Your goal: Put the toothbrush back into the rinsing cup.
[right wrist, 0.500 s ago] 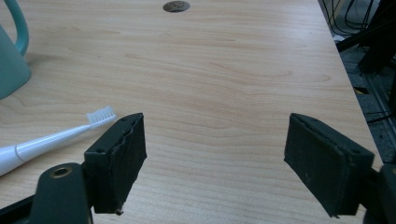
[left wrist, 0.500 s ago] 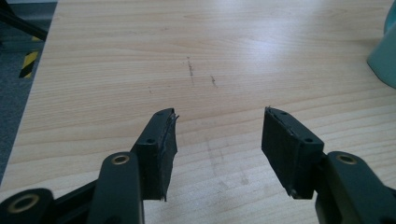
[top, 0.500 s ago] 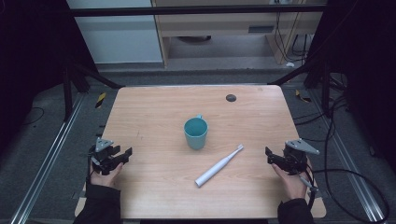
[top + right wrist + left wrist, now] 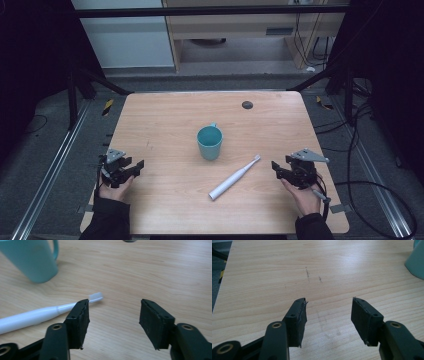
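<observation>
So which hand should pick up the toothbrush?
Probably the right. The right gripper is open and sits just beside the toothbrush, near its bristle end. The left gripper is open too, but across the table, past the cup.

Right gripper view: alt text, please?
The right gripper hovers with jaws open over a wooden table. A white toothbrush lies at left, head beside the left jaw, with a teal cup behind it.

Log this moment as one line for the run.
left tool: open, empty | right tool: open, empty | toothbrush: flat beside upright cup
</observation>
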### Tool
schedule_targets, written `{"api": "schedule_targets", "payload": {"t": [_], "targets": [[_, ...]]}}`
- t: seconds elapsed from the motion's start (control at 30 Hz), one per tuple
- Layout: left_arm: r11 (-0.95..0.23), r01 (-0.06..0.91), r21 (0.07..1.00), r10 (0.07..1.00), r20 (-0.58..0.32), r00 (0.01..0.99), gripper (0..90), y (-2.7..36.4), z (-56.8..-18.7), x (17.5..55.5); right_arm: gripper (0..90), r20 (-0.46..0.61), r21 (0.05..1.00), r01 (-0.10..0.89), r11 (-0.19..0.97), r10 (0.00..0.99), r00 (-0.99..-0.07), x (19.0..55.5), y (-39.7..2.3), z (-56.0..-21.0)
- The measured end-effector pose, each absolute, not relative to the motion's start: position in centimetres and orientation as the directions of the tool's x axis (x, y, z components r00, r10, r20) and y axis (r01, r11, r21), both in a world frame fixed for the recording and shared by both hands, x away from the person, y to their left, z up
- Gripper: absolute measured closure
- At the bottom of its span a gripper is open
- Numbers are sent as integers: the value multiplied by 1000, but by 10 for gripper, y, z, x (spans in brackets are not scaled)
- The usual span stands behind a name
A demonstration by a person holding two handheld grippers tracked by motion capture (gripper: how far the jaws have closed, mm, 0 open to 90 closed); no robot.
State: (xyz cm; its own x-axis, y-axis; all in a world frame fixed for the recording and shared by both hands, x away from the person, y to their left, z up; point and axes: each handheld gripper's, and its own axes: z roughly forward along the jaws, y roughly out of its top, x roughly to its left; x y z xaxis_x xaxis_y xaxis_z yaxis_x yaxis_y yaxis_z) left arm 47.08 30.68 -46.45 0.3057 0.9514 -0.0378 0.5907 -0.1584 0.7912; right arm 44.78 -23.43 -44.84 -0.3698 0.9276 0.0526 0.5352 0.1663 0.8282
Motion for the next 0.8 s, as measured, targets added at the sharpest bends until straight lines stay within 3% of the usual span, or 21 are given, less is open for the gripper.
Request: {"api": "schedule_targets", "payload": {"t": [0.17, 0.37, 0.8], "targets": [[-160, 598, 786, 948, -47, 315, 461, 307, -465, 472, 531, 39, 813, 542, 214, 908, -418, 447, -218, -444], [-182, 615, 768, 947, -33, 321, 461, 303, -467, 473, 731, 49, 800, 536, 271, 860, -509, 444, -193, -440], [-198, 617, 762, 944, -20, 328, 465, 302, -468, 474, 898, 73, 791, 520, 322, 794, -603, 447, -152, -439]]}}
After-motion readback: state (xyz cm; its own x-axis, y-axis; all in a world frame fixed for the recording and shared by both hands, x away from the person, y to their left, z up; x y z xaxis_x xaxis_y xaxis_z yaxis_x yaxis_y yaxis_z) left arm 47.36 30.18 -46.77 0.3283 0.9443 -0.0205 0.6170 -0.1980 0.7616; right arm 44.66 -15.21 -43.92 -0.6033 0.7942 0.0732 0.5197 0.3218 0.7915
